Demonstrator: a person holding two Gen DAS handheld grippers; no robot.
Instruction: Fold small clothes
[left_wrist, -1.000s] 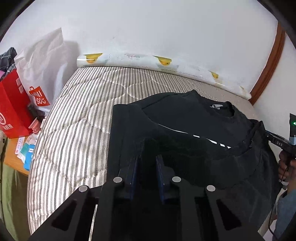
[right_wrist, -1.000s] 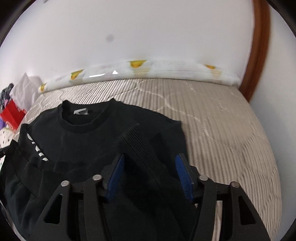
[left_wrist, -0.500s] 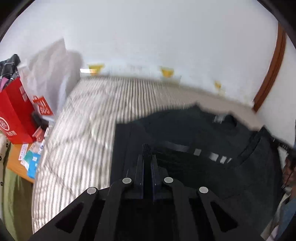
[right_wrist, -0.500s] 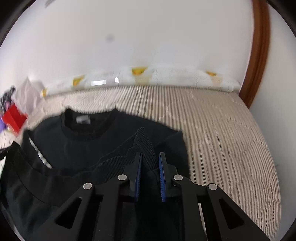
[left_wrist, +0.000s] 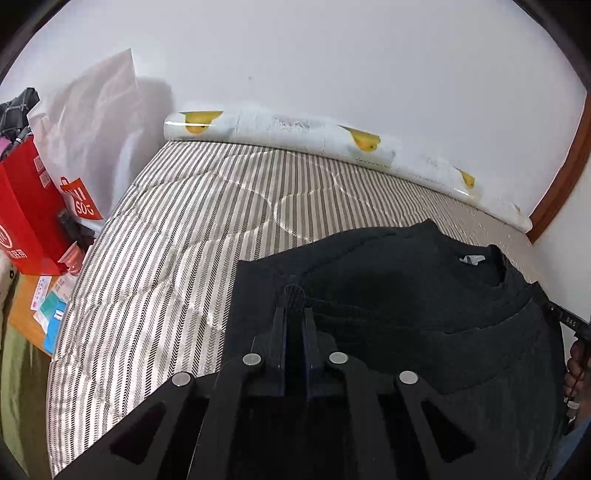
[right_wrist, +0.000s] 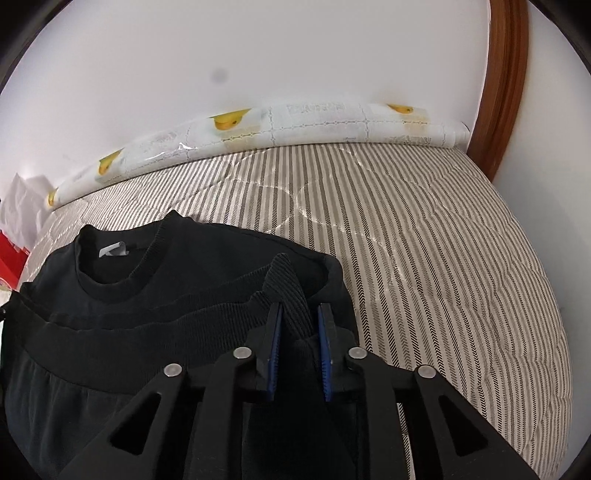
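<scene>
Left gripper (left_wrist: 294, 314) pinching black sweatshirt (left_wrist: 399, 295) hem, right gripper (right_wrist: 300, 314) opening around ribbing

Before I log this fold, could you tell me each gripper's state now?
Left gripper: shut on the black top.
Right gripper: jaws opening, ribbed hem between them.

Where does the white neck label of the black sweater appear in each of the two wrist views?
Left wrist view: the neck label sits right of centre, inside the collar, at mid height.
Right wrist view: the neck label sits at the left, inside the collar, at mid height.
Shared landmark: the duck-print roll along the wall.
</scene>
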